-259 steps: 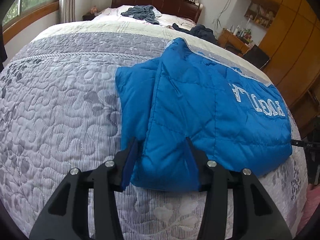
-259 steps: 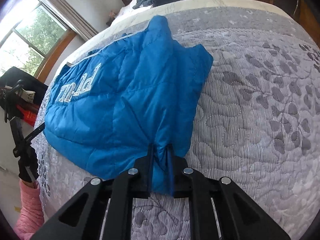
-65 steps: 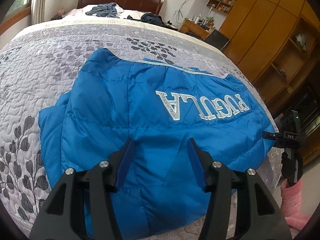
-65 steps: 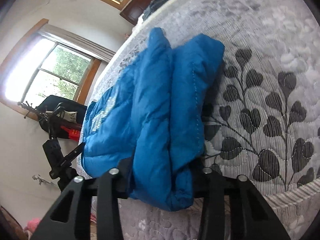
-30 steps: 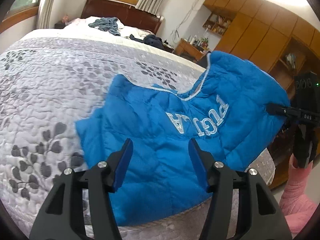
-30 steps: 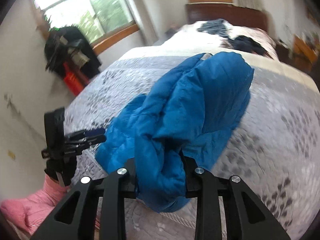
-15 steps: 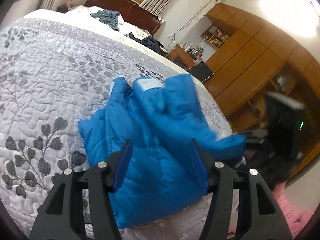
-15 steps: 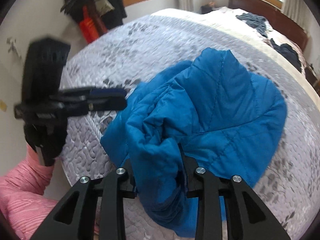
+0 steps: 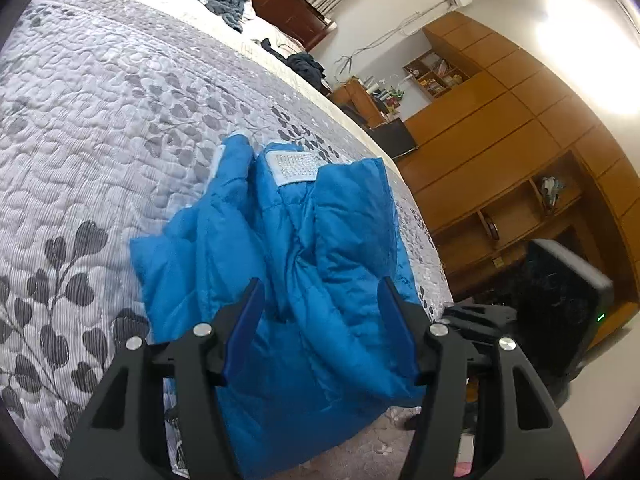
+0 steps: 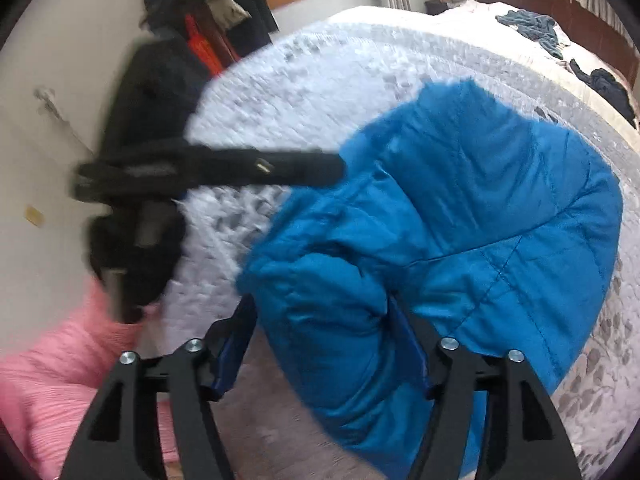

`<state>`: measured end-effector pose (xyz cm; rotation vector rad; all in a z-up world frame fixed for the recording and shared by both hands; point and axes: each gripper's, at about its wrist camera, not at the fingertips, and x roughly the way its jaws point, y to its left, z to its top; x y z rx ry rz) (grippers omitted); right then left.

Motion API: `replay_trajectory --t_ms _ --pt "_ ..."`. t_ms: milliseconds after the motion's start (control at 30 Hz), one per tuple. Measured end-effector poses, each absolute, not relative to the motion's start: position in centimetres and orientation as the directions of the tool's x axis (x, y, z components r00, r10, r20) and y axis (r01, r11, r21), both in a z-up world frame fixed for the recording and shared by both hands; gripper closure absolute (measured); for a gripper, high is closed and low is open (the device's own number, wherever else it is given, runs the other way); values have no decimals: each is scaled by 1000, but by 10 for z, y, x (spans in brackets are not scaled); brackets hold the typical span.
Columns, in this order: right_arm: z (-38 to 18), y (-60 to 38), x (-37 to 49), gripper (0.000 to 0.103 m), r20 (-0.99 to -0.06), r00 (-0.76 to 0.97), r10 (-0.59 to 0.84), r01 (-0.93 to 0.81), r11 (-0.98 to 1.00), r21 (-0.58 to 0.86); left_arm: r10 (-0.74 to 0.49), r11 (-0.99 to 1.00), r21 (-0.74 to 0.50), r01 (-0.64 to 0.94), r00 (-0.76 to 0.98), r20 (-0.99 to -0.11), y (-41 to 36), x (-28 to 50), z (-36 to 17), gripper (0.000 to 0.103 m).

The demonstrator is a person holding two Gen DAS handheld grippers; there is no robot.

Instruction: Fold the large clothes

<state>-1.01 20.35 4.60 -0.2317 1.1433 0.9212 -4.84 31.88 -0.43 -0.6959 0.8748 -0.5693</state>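
Your blue quilted puffer jacket point(image 9: 304, 264) lies bunched and folded over itself at the near corner of the bed, on the grey quilted bedspread with the dark leaf pattern point(image 9: 100, 120). One edge of the jacket hangs over the side of that bedspread. A pale label patch with small studs point(image 9: 294, 168) sits on the jacket's far end, facing up, beside a raised blue fold edged in white.

Your left gripper point(image 9: 320, 328) is held low over the jacket's near edge with its blue-lined fingers point(image 9: 244, 320) spread wide; they frame the fabric from either side without pinching it. In the right wrist view this same tool shows as a blurred black bar reaching in from the left toward the jacket, above a pink ribbed sleeve point(image 10: 60, 380).

Your right gripper point(image 10: 324, 344) is also spread apart. A thick roll of the jacket point(image 10: 460, 240) bulges between its fingers, yet the left finger stands clear of the cloth, so it is released rather than clenched. That view is smeared, so whether the right finger touches the fabric cannot be told.

Beyond the jacket, at the far end of the bed, a dark wooden headboard point(image 9: 280, 4) stands behind a crumpled grey-blue garment point(image 9: 224, 0) and a dark garment point(image 9: 304, 66). To the right of the bed are orange-brown wooden cabinets with open shelves point(image 9: 520, 152).
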Motion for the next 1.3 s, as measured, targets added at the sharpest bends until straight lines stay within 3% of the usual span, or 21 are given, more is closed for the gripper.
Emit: replay_trajectory --t_ms 167,333,467,633,833,1067,1167,1300 --pt "82 159 -5 37 -762 93 641 -672 605 427 -710 631 -756 171 520 -475 320 -43 -4 44" --pt "80 98 27 37 -807 298 510 -499 804 323 -740 595 -783 182 503 -446 318 -36 -9 43" --pt "48 69 41 37 -846 287 449 -400 859 320 -769 562 -808 180 473 -430 311 -21 -15 43" --pt "20 72 43 35 -844 224 488 -396 837 378 -776 573 -798 187 439 -453 292 -3 -17 41" --pt "16 95 39 31 -856 258 449 -441 843 309 -761 610 -762 216 427 -489 274 12 -7 31" --pt "12 104 42 31 -860 274 431 -448 848 282 -702 695 -689 208 405 -586 259 35 -12 30" --pt "11 105 41 31 -860 281 426 -448 851 275 -679 720 -663 205 402 -614 255 43 -14 35" --pt "10 101 43 31 -856 285 431 -442 852 282 -652 748 -629 210 407 -640 249 45 -14 58"
